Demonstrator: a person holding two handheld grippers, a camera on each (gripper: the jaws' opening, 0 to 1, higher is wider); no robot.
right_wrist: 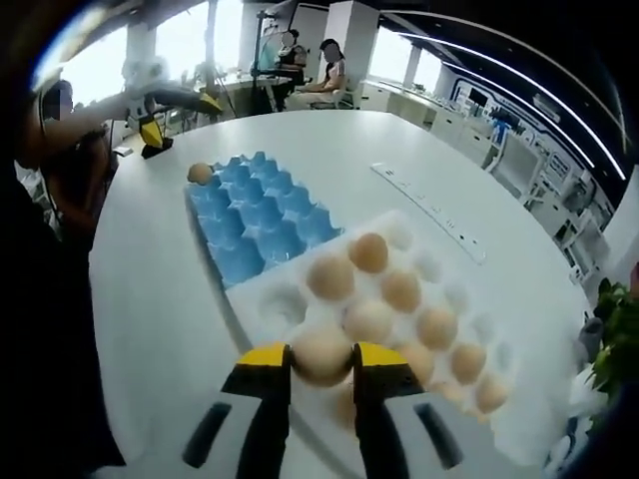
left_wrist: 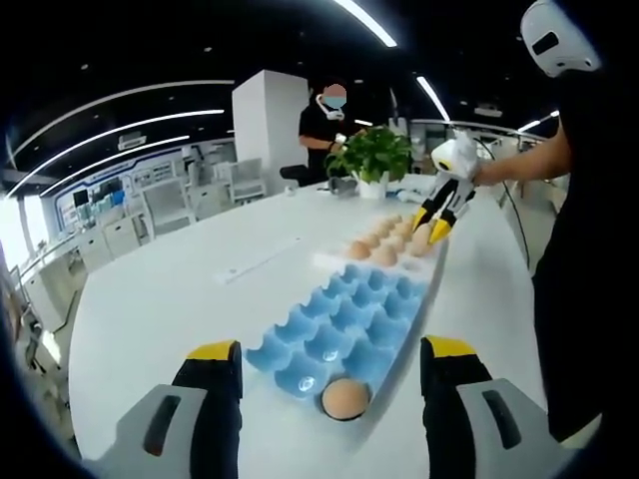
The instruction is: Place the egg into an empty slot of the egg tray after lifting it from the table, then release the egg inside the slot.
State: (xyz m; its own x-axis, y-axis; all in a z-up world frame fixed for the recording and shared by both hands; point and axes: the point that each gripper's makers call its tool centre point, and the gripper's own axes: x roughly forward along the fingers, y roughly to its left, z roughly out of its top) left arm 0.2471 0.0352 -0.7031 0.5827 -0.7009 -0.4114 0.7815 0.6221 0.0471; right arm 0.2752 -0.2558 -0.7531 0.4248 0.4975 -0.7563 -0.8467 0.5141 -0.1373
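Egg (right_wrist: 321, 352), pale tan and smooth, sits clamped between the right gripper (right_wrist: 321, 371) jaws at six o'clock over the white tray (right_wrist: 285, 304); left gripper (left_wrist: 329, 364) spread wide, holding nothing

Ahead of my left gripper, a potted plant (left_wrist: 373, 158) stands at the table's far end, a person (left_wrist: 325, 128) behind it. Ahead-right of my right gripper lies a white strip (right_wrist: 427, 211).
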